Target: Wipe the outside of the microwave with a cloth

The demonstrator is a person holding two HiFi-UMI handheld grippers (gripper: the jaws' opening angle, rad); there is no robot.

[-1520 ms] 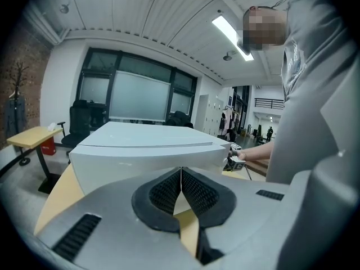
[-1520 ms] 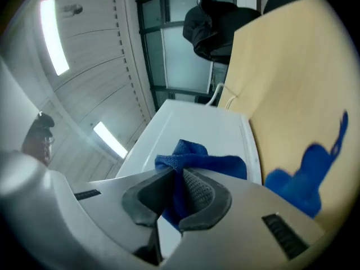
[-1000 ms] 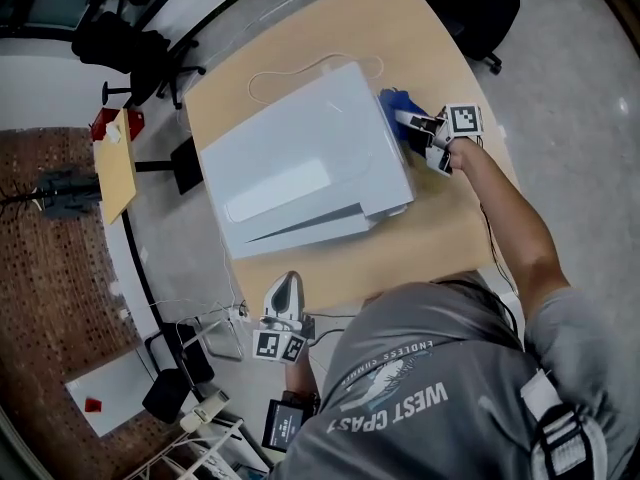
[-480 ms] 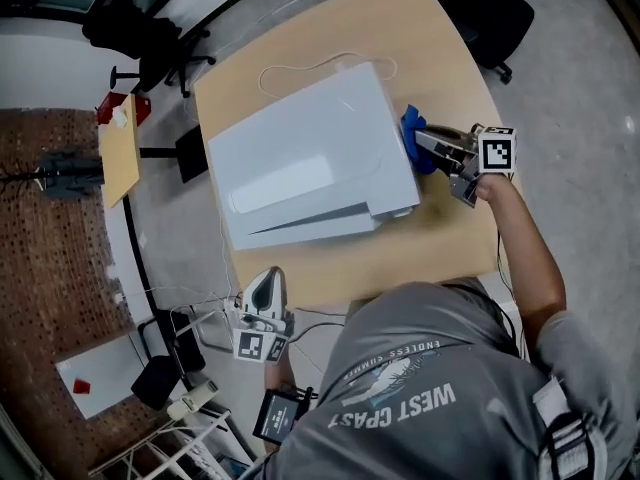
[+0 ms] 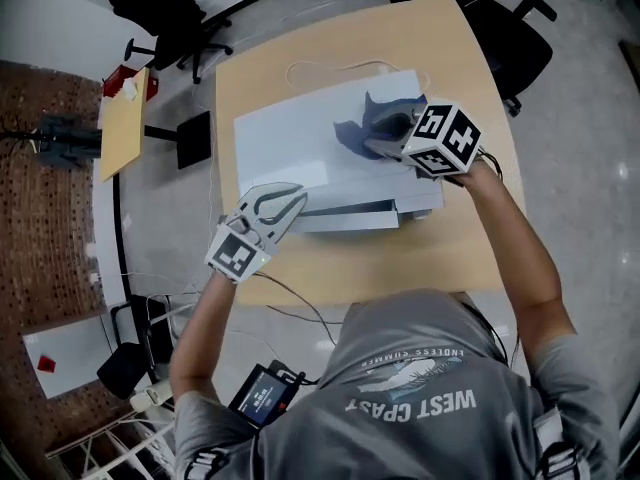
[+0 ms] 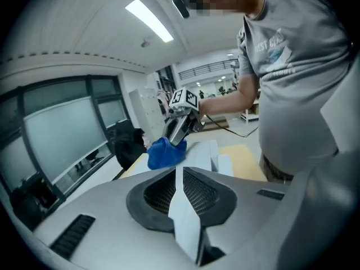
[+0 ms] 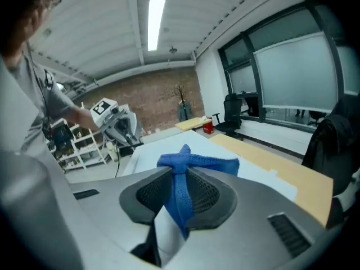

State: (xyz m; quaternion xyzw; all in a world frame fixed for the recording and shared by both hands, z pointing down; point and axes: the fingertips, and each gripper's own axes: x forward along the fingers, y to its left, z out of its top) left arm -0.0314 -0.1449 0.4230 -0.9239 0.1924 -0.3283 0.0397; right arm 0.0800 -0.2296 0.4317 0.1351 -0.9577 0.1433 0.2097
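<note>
The white microwave (image 5: 290, 143) stands on a wooden table (image 5: 330, 268). My right gripper (image 5: 378, 143) hangs over the microwave's top near its right end. It pinches a blue cloth (image 5: 375, 116) that sticks out past the tips. Its jaws are opening, with the cloth (image 7: 197, 163) still caught between the pads of the right gripper (image 7: 179, 184). My left gripper (image 5: 293, 198) is shut and empty by the microwave's front left corner. In the left gripper view, the left gripper (image 6: 175, 176) points at the cloth (image 6: 163, 153).
A white cable (image 5: 330, 65) loops on the table behind the microwave. Black office chairs stand at the far right (image 5: 500, 28) and far left (image 5: 170, 18). A side desk (image 5: 120, 153) with a red item (image 5: 125, 83) sits left of the table.
The right gripper lifted the cloth from the microwave's right side to above its top and rolled over. The left gripper rose from below the table's front edge to the microwave's front.
</note>
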